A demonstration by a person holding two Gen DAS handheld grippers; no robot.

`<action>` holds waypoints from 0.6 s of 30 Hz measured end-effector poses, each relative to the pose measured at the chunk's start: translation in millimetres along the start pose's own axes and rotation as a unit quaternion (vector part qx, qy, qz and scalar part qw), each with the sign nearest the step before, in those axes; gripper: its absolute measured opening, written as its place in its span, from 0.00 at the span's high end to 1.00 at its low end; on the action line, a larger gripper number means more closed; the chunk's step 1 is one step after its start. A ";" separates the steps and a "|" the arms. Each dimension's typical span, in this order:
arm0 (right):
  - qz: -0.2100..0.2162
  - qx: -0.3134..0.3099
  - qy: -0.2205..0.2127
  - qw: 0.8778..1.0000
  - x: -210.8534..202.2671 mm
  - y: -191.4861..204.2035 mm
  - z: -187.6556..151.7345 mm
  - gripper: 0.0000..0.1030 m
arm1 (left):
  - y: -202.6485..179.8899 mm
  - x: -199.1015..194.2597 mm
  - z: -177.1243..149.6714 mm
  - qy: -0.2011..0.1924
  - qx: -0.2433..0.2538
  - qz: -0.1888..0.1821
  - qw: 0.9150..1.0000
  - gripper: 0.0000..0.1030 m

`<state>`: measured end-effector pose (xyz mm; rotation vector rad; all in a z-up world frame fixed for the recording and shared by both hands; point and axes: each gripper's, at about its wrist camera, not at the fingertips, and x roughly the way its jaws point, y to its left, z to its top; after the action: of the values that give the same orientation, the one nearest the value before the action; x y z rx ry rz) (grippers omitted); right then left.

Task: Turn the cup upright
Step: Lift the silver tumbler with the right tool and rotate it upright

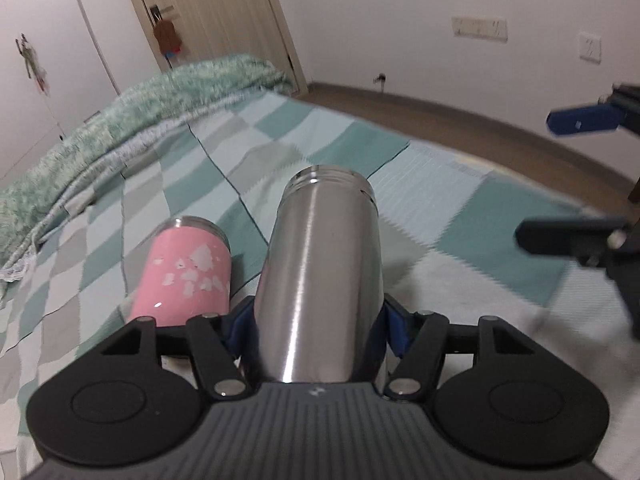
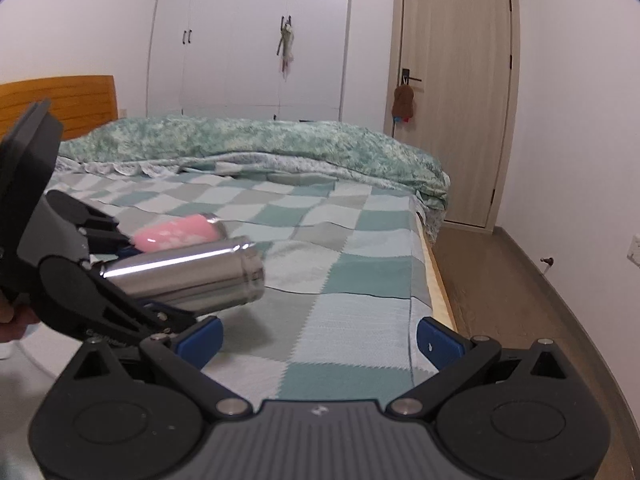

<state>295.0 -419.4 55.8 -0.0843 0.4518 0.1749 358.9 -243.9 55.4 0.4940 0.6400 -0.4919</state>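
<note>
My left gripper (image 1: 318,320) is shut on a steel cup (image 1: 320,272) and holds it on its side above the bed, threaded mouth pointing away. The same cup shows in the right wrist view (image 2: 188,276), lying nearly level in the left gripper (image 2: 132,280). A pink cup (image 1: 188,272) lies on its side on the checked bedspread just left of the steel cup; it also shows in the right wrist view (image 2: 176,234). My right gripper (image 2: 318,340) is open and empty, to the right of the steel cup; its fingers (image 1: 580,118) show at the right edge of the left wrist view.
A checked green and white bedspread (image 2: 340,240) covers the bed. A folded green quilt (image 2: 280,140) lies along the far side. The bed edge and wooden floor (image 2: 500,280) are to the right. A door (image 2: 456,80) and wardrobe (image 2: 248,32) stand behind.
</note>
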 end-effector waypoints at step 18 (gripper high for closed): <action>0.024 0.024 0.026 0.999 -120.8 62.6 -52.6 0.00 | -52.2 -102.5 -109.7 0.023 -0.224 0.054 0.973 0.37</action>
<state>154.1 -382.3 59.3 -0.0309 0.5093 0.2084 209.9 -193.7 32.2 0.1102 0.7393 -0.2205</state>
